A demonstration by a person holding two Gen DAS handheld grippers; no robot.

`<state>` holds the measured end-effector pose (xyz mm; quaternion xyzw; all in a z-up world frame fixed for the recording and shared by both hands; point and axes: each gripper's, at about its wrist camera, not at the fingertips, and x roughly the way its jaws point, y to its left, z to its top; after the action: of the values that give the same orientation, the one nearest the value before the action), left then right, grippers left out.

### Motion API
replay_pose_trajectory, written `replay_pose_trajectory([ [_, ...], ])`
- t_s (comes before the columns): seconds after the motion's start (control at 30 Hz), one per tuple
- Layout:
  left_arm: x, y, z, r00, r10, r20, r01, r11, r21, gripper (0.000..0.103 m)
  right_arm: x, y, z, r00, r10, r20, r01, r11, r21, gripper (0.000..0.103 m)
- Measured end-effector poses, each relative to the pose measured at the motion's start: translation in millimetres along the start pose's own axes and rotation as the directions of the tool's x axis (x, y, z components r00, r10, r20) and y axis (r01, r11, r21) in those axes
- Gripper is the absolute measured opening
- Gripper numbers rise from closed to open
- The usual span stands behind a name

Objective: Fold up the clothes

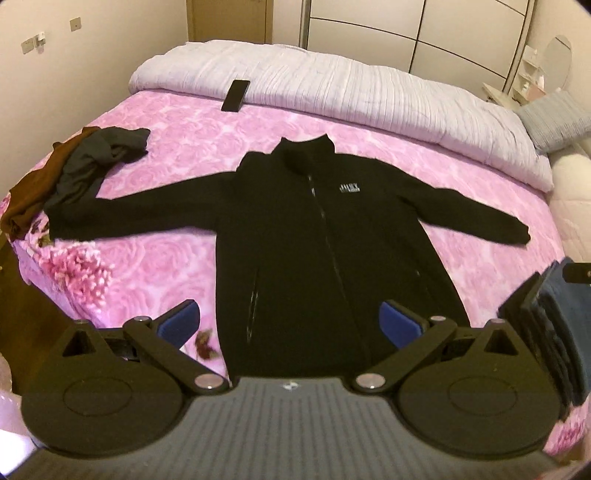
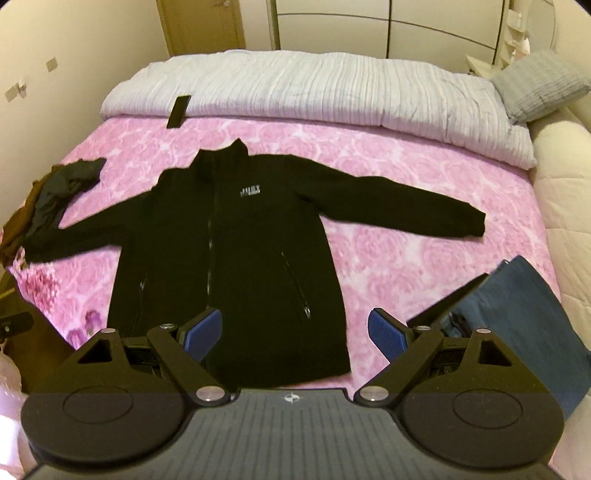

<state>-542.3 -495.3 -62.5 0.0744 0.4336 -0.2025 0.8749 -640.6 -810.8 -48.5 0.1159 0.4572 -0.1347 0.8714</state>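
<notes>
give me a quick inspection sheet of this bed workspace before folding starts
surface: pink floral bedspread, flat; white duvet rolled along the far side.
job's things: black zip jacket laid face up, zip closed, both sleeves spread out; folded stack of dark and blue clothes at the right edge.
clutter: crumpled brown and grey clothes by the jacket's left sleeve end, whether touching is unclear; dark phone-like slab at the duvet edge.
grippers: left gripper and right gripper both open, holding nothing, above the jacket hem.
cables: nothing seen.
surroundings: wardrobe, door, grey pillow at the right.
</notes>
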Motion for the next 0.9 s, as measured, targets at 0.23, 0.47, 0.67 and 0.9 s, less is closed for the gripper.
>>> replay_pose_trajectory([
  [0.23,-15,12,-24,0.999,0.026,-0.018,-0.027,0.999,-0.026,0.102,-1,15,-23,0.999,0.008,-0.032,-0.009,1.000,-0.028,0.088],
  [0.47,-15,51,-32,0.998,0.052,-0.036,-0.055,0.994,-0.094,0.102,10,52,-23,0.997,0.018,-0.070,-0.024,0.996,-0.081,0.088],
  [0.67,-10,117,-23,0.998,0.067,-0.011,-0.068,0.983,-0.171,0.102,33,119,0,0.997,0.041,-0.059,-0.048,0.992,-0.119,0.088],
  [0.9,-3,273,-15,0.990,0.138,-0.027,-0.140,0.959,-0.248,0.102,73,285,39,0.992,0.124,-0.004,-0.121,0.954,-0.273,0.088],
])
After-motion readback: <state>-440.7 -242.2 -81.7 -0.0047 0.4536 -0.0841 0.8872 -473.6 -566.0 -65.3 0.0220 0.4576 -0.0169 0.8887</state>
